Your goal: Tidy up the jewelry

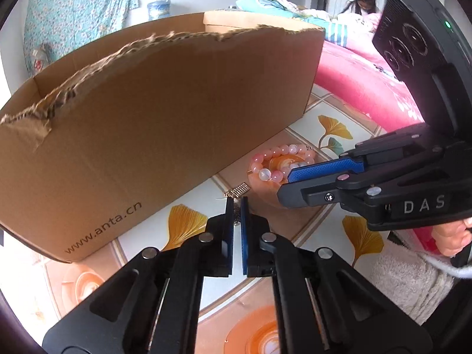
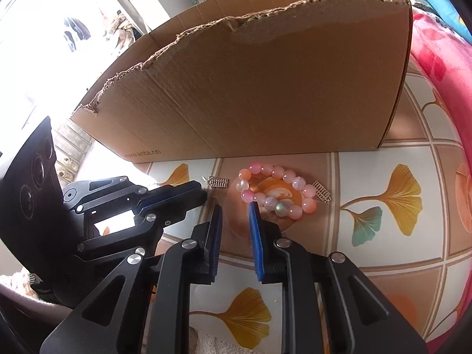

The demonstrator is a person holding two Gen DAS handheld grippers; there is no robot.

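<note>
A pink and white bead bracelet [image 2: 277, 190] lies on the patterned tablecloth in front of a torn cardboard box [image 2: 250, 88]; it also shows in the left wrist view [image 1: 280, 159]. A small silver abacus earring [image 2: 218, 182] lies left of it, and a second one [image 2: 322, 191] lies at its right. My left gripper [image 1: 236, 203] is nearly shut, its tips at the left earring [image 1: 237, 191]; whether it grips it I cannot tell. My right gripper [image 2: 236, 206] is open, its right finger touching the bracelet's near edge.
The cardboard box [image 1: 147, 124] stands just behind the jewelry, open at the top. A pink bed [image 1: 362, 79] lies to the right, with a person [image 1: 364, 1] beyond it. The tablecloth [image 2: 383, 236] has orange leaf tiles.
</note>
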